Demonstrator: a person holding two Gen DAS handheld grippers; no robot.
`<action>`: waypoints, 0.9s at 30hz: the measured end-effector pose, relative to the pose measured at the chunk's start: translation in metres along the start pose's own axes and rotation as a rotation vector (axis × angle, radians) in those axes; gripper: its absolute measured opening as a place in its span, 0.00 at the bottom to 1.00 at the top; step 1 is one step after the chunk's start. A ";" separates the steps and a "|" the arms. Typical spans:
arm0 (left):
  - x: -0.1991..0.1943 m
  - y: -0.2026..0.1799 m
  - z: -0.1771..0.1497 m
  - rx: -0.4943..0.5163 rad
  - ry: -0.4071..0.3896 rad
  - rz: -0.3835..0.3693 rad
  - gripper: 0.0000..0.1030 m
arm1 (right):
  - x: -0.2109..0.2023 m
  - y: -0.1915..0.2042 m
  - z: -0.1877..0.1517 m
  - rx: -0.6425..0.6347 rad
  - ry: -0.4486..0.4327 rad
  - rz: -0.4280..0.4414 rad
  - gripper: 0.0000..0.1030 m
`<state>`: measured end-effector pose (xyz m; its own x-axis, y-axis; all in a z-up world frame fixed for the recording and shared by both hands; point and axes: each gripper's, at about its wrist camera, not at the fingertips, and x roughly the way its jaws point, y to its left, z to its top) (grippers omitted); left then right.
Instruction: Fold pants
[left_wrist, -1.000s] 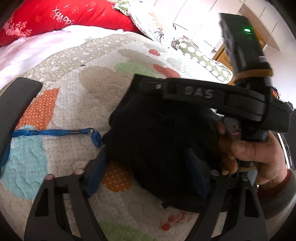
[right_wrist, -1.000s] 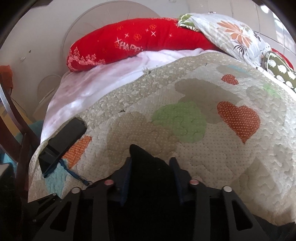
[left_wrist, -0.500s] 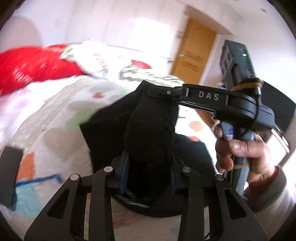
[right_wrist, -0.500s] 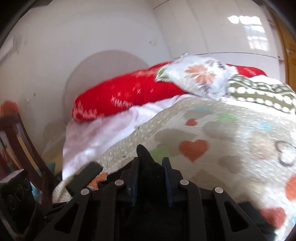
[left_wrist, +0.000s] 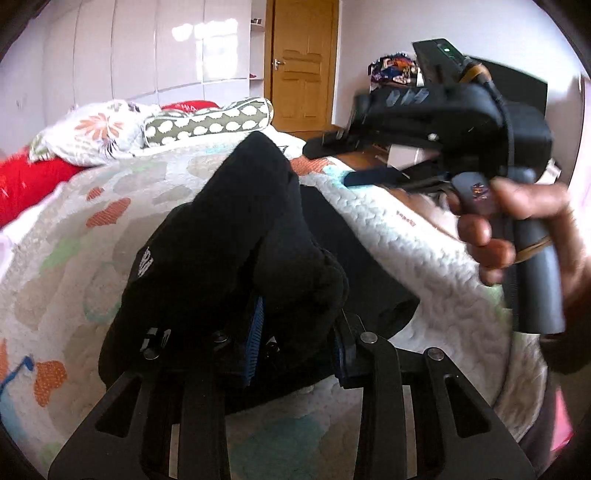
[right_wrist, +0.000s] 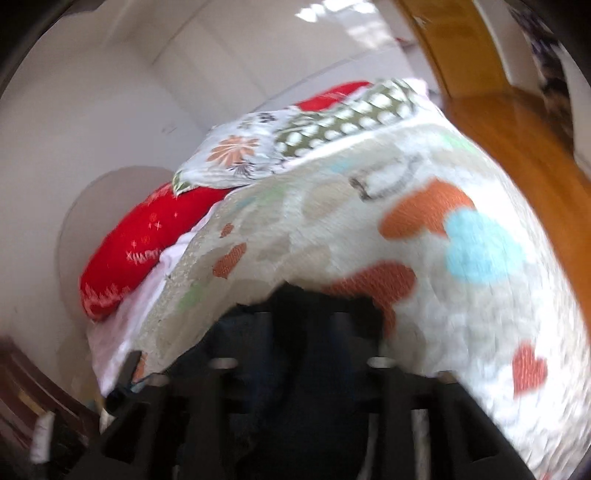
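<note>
Black pants (left_wrist: 236, 236) lie bunched on the quilt (left_wrist: 413, 243), near its edge closest to the person, w/ one thick fold raised off the bed. Left gripper (left_wrist: 295, 336) is pinching that fold: cloth fills the gap betw. its blue pads, jaws narrow on it. The raised fold's long axis runs straight away from the left jaws toward the pillows (left_wrist: 207, 122) at the far edge.

Right gripper (left_wrist: 373, 162), in a hand (left_wrist: 517, 229), sits off to the right of the pants, apart from the cloth in left view; its jaws have just been opening and stand spread. In right view, blurred, dark cloth lies betw. the fingers, contact not clear. Judgement: left hand is nearer and carries the fold.

Writing: small white print on the pants (left_wrist: 146, 264), not legible. Red pillow (right_wrist: 147, 243) shows white lettering, too blurred to read.
</note>
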<state>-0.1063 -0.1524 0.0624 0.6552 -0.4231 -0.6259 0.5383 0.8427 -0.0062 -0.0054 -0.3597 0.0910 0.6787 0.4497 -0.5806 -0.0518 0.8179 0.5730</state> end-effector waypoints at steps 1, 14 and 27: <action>0.000 -0.002 -0.001 0.012 -0.002 0.008 0.30 | -0.002 -0.007 -0.003 0.047 0.010 0.030 0.65; -0.003 -0.013 -0.021 0.111 -0.013 0.086 0.30 | 0.059 0.022 -0.016 0.146 0.245 0.174 0.75; -0.050 -0.016 -0.006 0.086 -0.092 -0.160 0.58 | 0.007 0.035 0.024 -0.140 0.018 -0.059 0.17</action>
<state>-0.1510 -0.1423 0.0892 0.6011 -0.5816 -0.5481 0.6803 0.7323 -0.0311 0.0157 -0.3365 0.1208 0.6701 0.4050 -0.6221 -0.1152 0.8846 0.4519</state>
